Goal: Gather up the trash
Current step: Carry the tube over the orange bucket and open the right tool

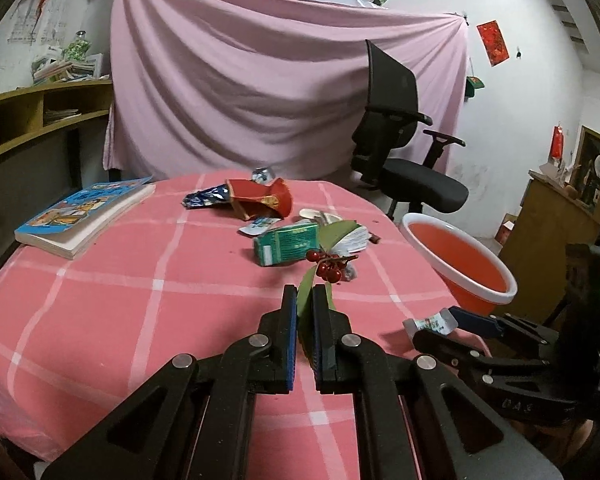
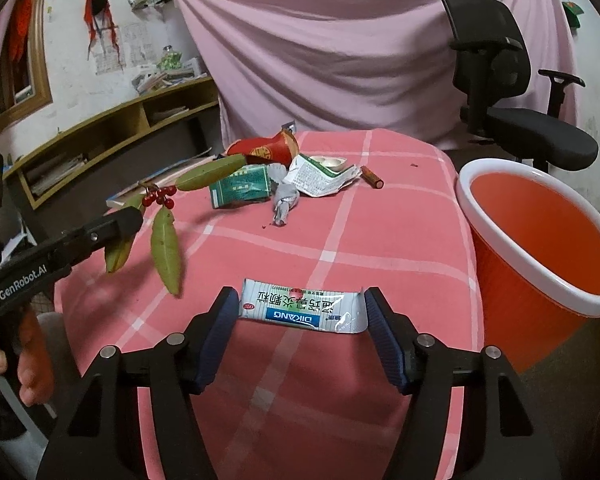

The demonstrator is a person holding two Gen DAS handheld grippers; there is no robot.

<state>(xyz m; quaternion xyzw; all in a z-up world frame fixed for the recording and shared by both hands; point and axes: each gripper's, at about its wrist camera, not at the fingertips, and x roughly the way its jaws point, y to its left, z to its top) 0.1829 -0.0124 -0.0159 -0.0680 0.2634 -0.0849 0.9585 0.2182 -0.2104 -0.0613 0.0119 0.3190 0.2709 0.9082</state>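
The left gripper (image 1: 304,300) is clamped on a berry sprig (image 2: 161,216) lifted off the table (image 1: 139,280). Only the right wrist view shows the right gripper (image 2: 297,308) apart around a sachet (image 2: 304,311) (pads not clearly pressing), bin (image 2: 540,248) right.

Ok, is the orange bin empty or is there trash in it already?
Empty as far as visible: the orange bin shows only bare orange inside in both views. Its very bottom is hidden.

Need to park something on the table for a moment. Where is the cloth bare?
Bare cloth lies between the book and the green box, running toward the near edge. Crowded: the far middle, around the red packet and crumpled wrappers. The sachet takes the near strip beside the orange bin.
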